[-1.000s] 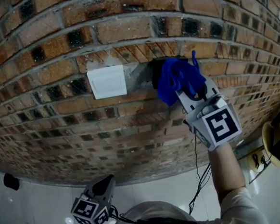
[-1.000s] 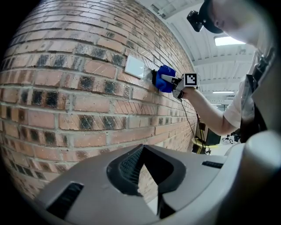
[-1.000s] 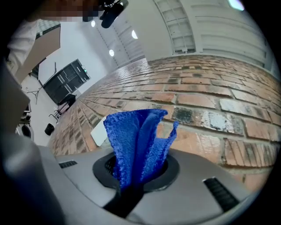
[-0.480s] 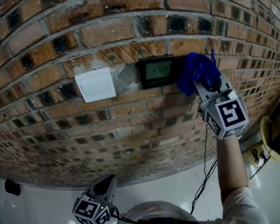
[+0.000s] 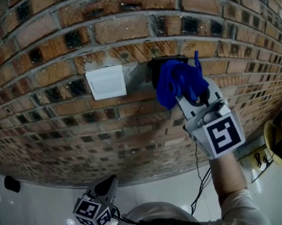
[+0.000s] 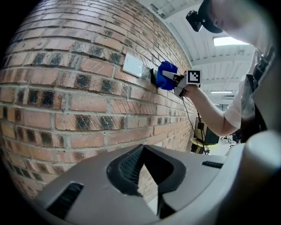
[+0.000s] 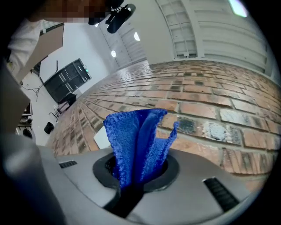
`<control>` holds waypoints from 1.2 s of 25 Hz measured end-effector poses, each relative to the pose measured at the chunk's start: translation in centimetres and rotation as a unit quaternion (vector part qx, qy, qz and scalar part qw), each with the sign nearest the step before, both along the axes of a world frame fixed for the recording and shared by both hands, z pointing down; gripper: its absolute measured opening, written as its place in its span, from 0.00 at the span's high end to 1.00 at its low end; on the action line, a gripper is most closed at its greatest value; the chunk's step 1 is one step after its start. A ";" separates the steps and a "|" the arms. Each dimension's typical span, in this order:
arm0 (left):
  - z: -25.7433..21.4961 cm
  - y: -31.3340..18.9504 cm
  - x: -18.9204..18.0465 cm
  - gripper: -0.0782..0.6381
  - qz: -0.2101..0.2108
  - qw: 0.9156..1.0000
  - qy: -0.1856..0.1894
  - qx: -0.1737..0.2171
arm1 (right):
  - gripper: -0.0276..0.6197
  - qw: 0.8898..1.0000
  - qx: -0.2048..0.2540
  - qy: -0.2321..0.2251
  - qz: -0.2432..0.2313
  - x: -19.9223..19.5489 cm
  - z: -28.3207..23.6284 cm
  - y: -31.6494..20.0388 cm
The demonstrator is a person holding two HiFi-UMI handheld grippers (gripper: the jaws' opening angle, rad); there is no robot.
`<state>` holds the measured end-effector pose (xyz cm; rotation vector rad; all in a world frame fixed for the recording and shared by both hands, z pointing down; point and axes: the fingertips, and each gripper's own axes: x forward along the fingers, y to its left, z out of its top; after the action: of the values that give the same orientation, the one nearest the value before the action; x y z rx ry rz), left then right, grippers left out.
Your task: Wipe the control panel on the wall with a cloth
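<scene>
the right claw (image 7: 134, 178) is pinching a bunched blue cloth (image 5: 174, 81) and pressing it on the dark control panel (image 5: 154, 70) in the brick wall (image 5: 124, 28), hiding all but the panel's top and left edges, so the wiping itself looks to be in hand. the next move, i'd judge, calls for an even sideways pass that stops short of the white switch plate (image 5: 106, 82) just left of the panel. the left claw (image 6: 144, 176), pressed together on nothing, hangs low and well clear, and a black cable (image 5: 200, 175) dangles by the right forearm.
</scene>
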<state>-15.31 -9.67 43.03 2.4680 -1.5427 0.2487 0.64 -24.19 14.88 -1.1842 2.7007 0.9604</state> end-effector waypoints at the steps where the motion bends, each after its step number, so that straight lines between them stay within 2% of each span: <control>1: 0.0 0.1 -0.2 0.89 -0.002 1.000 -0.001 0.001 | 0.82 1.000 -0.003 0.003 -0.008 -1.1 0.2 0.0; 5: -0.3 0.5 -0.9 0.89 -0.013 1.000 0.008 0.001 | 0.82 1.000 -0.009 0.001 -0.024 -4.3 0.2 -0.6; 9: -0.2 0.8 -1.7 0.89 -0.022 1.000 0.010 -0.001 | 0.82 0.999 -0.008 -0.010 -0.029 -4.9 0.0 -1.0; 14: 0.0 0.5 -1.4 0.89 -0.016 1.000 0.006 -0.005 | 0.82 1.000 -0.009 -0.014 0.004 -1.5 -0.1 -1.6; 20: -0.5 -0.4 0.9 0.89 0.007 1.000 0.006 -0.002 | 0.82 0.998 0.013 -0.010 0.053 4.5 -0.8 -3.0; 25: -0.5 -1.0 2.7 0.89 0.022 1.000 -0.005 -0.002 | 0.82 0.995 0.003 -0.021 0.095 9.0 -0.4 -5.0; 30: -0.8 -1.0 4.1 0.89 0.022 1.000 -0.009 -0.005 | 0.82 0.996 0.000 -0.027 0.084 9.6 0.3 -6.2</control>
<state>-11.26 -10.70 42.23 2.5005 -1.4930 0.2842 10.29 -30.37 15.16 -1.4335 2.5939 0.9302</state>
